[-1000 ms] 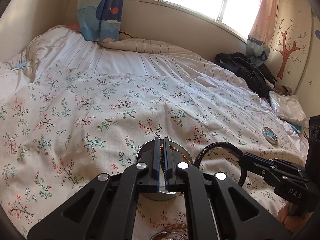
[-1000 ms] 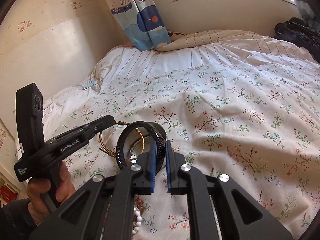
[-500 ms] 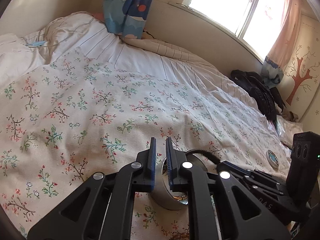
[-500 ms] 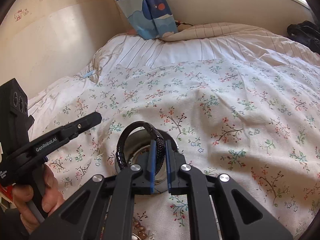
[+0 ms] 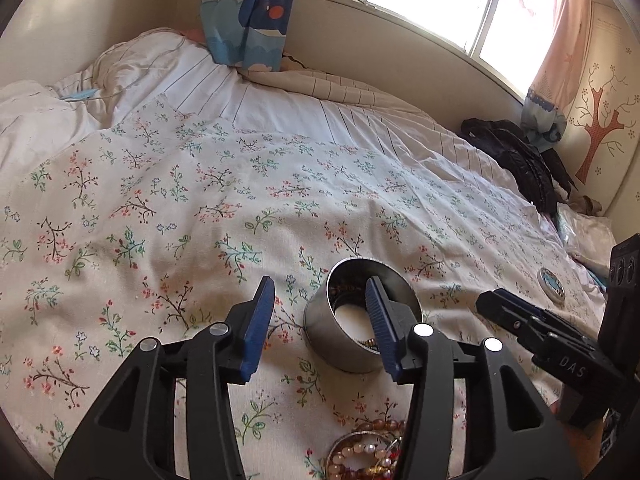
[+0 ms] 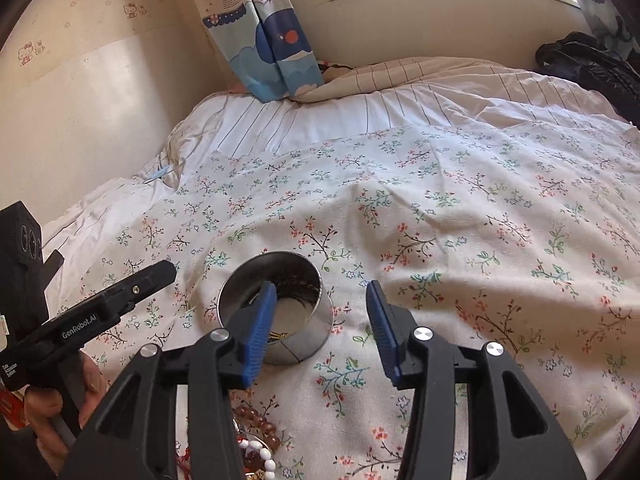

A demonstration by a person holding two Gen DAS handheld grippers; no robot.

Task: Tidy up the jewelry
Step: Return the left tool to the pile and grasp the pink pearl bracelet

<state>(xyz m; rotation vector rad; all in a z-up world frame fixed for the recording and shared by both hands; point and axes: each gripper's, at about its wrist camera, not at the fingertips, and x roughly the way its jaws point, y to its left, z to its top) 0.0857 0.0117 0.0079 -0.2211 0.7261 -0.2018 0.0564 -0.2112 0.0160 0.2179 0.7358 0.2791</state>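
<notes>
Both claws just opened, nothing between the jaws: left claw [image 5: 320, 322], right claw [image 6: 322, 322]. Tin [image 6: 276, 308] on bed already holds jewelry. Next: reach bead bracelets [image 5: 366, 454] near edge, grab one.

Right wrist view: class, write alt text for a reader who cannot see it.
The right gripper hangs open and empty over a round metal tin holding jewelry, on a floral bedspread. Loose bead bracelets lie nearer; the left gripper reaches in from the left.
</notes>
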